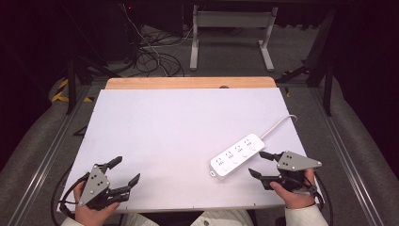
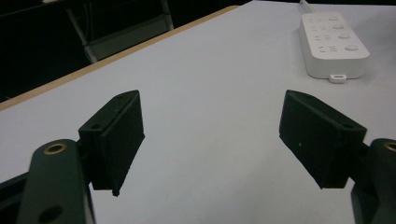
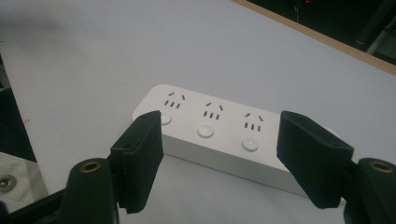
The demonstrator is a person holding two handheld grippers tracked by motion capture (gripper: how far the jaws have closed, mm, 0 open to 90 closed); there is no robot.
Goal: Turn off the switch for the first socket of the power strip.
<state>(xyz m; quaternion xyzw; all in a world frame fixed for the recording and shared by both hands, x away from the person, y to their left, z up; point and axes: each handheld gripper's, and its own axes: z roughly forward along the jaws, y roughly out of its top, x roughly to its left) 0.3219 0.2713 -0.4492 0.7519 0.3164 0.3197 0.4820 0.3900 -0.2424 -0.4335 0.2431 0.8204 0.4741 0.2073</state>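
- Two grippers, jaws wide and empty: left gripper (image 1: 123,172) near the bench's (image 1: 179,122) front-left corner.
- Power strip (image 1: 237,155) lies by the right edge.
- Right gripper (image 1: 261,165) is just beside it; approach step, next straddle and close.

A white board (image 1: 188,141) is being carried on a table whose wooden edge (image 1: 190,83) is being left bare along the far side. Grey carpet (image 1: 226,56) is being shown on the floor beyond it, where the two white legs of a frame (image 1: 230,33) are being stood at the far middle. A tangle of dark cables (image 1: 150,56) is being left lying on the floor at the far left. Yellow and black tape (image 1: 61,89) is being seen at the left. The far room and both sides are being kept in darkness, while the board is being lit evenly from above
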